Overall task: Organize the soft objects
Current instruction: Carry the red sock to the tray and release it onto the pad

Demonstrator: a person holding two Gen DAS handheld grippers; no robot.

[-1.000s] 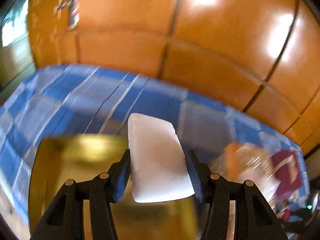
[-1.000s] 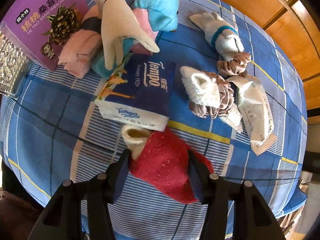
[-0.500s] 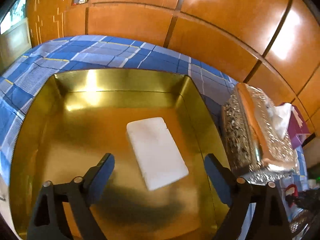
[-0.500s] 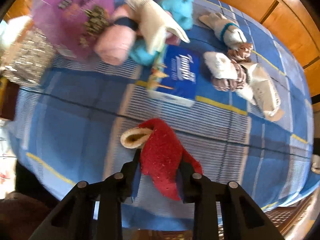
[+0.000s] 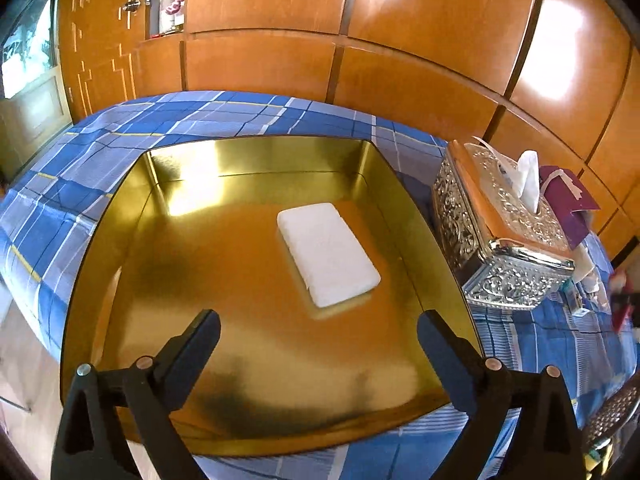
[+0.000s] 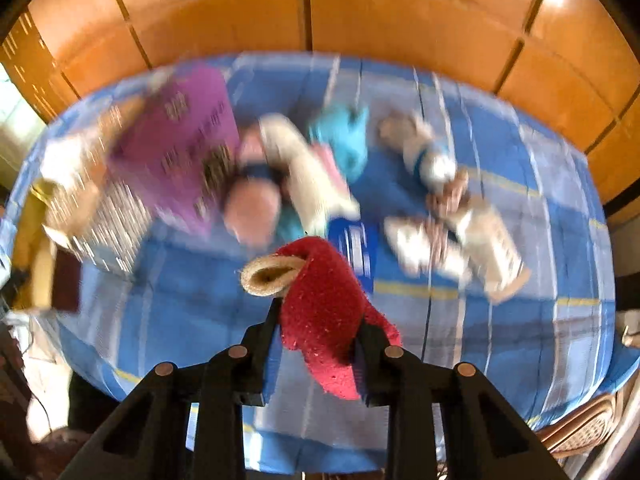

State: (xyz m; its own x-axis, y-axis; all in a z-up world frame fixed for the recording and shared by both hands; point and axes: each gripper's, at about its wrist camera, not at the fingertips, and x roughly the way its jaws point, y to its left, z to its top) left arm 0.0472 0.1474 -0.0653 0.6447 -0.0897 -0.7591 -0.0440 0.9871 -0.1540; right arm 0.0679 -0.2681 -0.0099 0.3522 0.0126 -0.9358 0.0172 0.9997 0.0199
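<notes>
I am looking down on a table draped in a blue plaid cloth, with orange wood panelling running behind it on the far side. A large gold tray is sitting on the cloth and filling most of my left wrist view, and just beside its right wall an embossed silver tissue box is standing with a white tissue sticking up out of it. Inside the tray, right of centre, a white folded cloth pad is lying flat. My left gripper is hovering over the tray's near part, its jaws opening wide with nothing between them and the pad lying apart beyond them. In my right wrist view, which is blurring, my right gripper is pinching a red fuzzy sock with a tan cuff in narrow jaws, holding it off the cloth. Beyond it a purple package, a blue tissue pack and a jumble of pale socks are lying on the far part of the table.
</notes>
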